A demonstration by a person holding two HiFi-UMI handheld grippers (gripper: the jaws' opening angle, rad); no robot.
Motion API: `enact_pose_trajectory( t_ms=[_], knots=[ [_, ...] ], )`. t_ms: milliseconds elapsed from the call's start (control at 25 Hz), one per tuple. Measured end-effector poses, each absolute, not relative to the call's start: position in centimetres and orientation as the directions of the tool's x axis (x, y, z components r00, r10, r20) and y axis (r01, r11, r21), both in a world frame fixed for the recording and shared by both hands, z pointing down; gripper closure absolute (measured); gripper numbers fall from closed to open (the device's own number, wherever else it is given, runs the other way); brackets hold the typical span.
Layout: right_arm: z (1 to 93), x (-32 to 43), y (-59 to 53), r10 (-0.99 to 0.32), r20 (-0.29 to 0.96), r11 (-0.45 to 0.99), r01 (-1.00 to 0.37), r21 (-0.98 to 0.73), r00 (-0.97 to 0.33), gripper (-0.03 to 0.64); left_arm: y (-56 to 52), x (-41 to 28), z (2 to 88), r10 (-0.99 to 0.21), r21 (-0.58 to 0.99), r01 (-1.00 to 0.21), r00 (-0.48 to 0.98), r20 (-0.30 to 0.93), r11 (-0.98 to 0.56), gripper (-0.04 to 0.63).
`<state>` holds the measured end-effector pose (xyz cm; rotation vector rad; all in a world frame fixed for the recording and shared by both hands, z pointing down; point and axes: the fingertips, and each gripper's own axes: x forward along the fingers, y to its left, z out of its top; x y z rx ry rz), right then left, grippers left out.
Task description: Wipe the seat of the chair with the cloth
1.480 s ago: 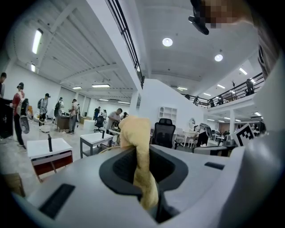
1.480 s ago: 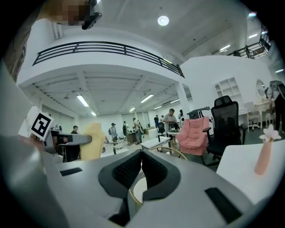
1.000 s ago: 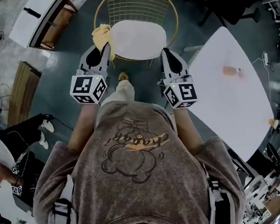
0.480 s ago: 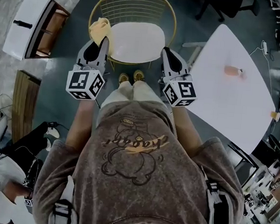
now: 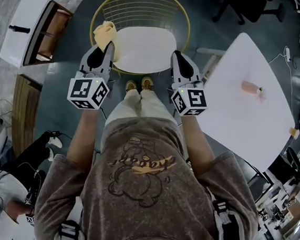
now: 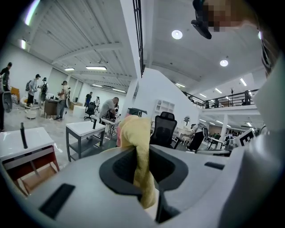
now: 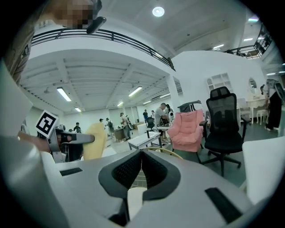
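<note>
A big open-plan office hall: white desks (image 6: 82, 129), black swivel chairs (image 7: 225, 121), railed mezzanine (image 6: 228, 99).

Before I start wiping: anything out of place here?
Nothing stands out. The cloth is clamped in the left gripper near the chair seat's left edge; the right gripper is shut and empty.

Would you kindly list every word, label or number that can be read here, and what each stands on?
On the sweatshirt: orange script across the cartoon print, too blurred to read.
On the left gripper and the right gripper: square marker patterns only, no letters.
Nothing else is legible.
</note>
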<state>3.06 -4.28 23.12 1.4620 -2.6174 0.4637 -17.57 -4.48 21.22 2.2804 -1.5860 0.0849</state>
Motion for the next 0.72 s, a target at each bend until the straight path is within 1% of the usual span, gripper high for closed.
enact_pose_trajectory(
  t_ms=[360, 720],
  knots=[
    [27.6, 4.6, -9.0, -0.824, 0.258, 0.463, -0.862, -0.208, -0.505, 0.591, -9.4, -16.4, 27.9, -0.881, 0.290, -0.913, 0.371, 0.294, -0.288, 0.538],
    [32.8, 4.4, -11.6, -0.820, 0.271, 0.463, -0.863, -0.204, -0.504, 0.591, -11.8, -17.2, 36.0, -0.877, 0.326, -0.922, 0.325, 0.354, -0.210, 0.538]
  ],
)
